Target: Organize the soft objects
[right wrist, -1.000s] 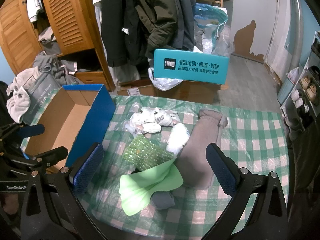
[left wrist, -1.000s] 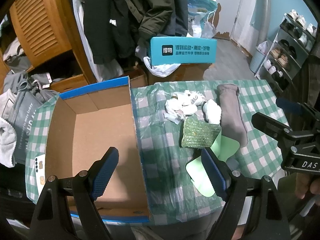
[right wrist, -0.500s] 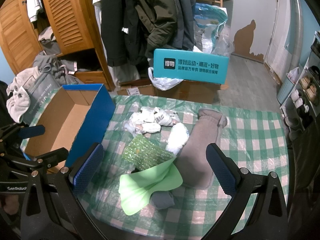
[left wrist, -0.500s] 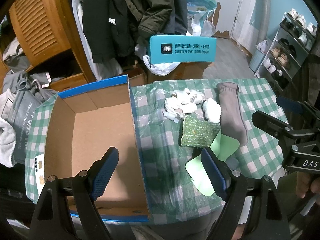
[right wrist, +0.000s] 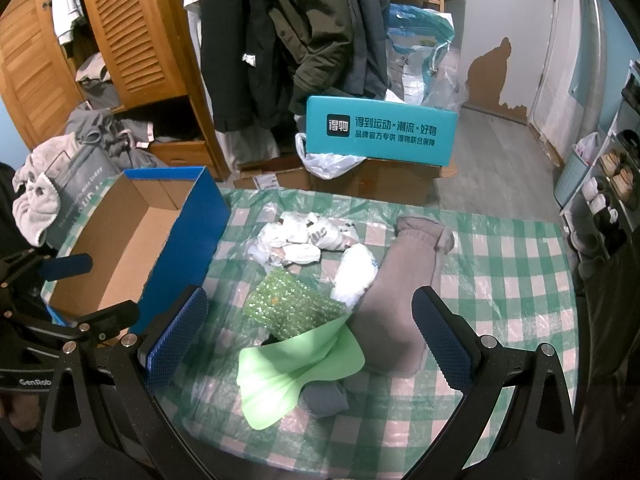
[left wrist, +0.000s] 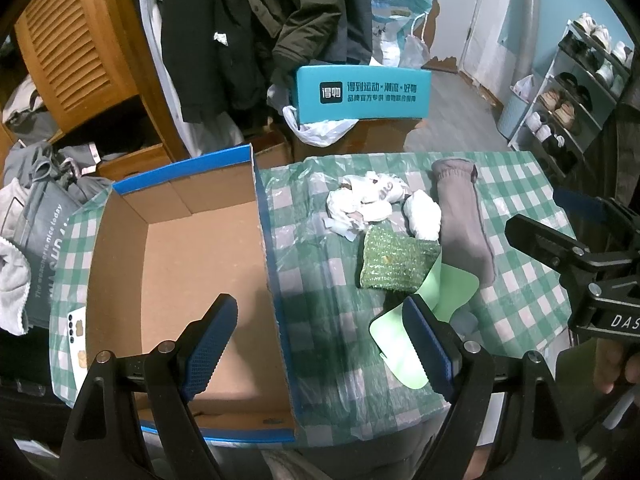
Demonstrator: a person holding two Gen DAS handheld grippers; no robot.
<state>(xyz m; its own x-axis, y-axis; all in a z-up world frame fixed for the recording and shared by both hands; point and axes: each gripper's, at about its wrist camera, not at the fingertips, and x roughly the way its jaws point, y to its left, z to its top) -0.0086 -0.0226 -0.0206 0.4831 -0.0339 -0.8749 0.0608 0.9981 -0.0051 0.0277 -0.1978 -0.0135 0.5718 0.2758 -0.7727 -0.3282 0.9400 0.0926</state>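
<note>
My left fingers (left wrist: 320,344) and right fingers (right wrist: 310,336) are spread wide, holding nothing, near the sparkly green knitted cloth (right wrist: 290,310) beside the open blue cardboard box (left wrist: 264,240).

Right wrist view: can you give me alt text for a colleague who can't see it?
The open right claw hovers over a green-checked table holding a pile of soft items: a grey sock, sparkly green cloth, pale green sheet and crumpled white pieces. An open blue cardboard box sits left, empty as far as visible.
</note>
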